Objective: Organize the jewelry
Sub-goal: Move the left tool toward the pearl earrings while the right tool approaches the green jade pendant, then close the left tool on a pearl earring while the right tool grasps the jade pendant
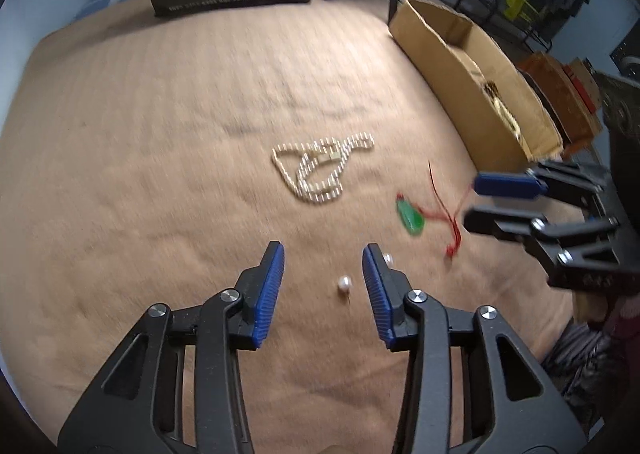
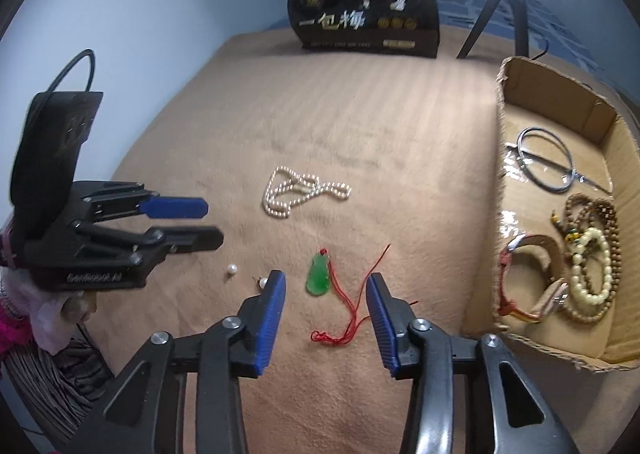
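A tan blanket (image 2: 360, 114) serves as the sorting surface, with a cardboard box (image 2: 560, 102) at its right edge already holding beads and bangles. Loose pieces wait outside: a pearl necklace (image 2: 304, 190) mid-blanket, nearer a green pendant (image 2: 318, 276) on red cord. The right gripper (image 2: 326, 288) straddles the pendant, jaws partly open, empty; the left gripper (image 1: 323, 264), likewise empty, frames a pearl earring (image 1: 344, 283), probably for pickup.
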Motion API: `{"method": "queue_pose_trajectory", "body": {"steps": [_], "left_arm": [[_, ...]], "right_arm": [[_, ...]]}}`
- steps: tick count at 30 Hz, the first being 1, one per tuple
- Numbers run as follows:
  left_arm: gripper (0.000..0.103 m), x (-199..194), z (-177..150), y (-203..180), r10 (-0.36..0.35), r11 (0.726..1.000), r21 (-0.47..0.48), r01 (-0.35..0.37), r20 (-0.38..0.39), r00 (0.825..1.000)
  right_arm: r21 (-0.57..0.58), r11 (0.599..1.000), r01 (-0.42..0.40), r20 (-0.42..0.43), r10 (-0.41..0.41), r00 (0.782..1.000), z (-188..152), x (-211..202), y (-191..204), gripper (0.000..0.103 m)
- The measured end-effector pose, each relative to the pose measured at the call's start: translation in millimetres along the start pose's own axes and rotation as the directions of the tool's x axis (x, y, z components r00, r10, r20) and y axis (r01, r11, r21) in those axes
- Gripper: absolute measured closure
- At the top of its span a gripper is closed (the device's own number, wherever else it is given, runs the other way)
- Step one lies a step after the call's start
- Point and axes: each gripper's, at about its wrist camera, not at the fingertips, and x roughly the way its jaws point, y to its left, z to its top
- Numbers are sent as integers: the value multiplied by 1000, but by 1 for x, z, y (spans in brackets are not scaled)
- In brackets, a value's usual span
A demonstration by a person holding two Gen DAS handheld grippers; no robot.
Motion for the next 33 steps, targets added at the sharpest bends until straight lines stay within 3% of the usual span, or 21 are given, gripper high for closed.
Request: {"method": "queue_pose_trajectory", "body": {"steps": [5,13,27,33], "left_arm": [[67,6,-14,-9,-15,998,54,17,-39,999],[70,17,-19,-17,16,993,115,-11,-49,999],[88,33,-17,-22,35,987,158,-24,-67,997],[94,37,-16,-22,44,987,155,-33,-66,997]], "right_arm": [[-20,1000,-6,-32,6,999,-1,14,6,65],[-51,999,8,-68,-11,998,0,34,13,69],[-63,997,34,-72,-38,997,7,50,13,72],[-106,991,83,-78,-92,993,6,57,21,74]]}}
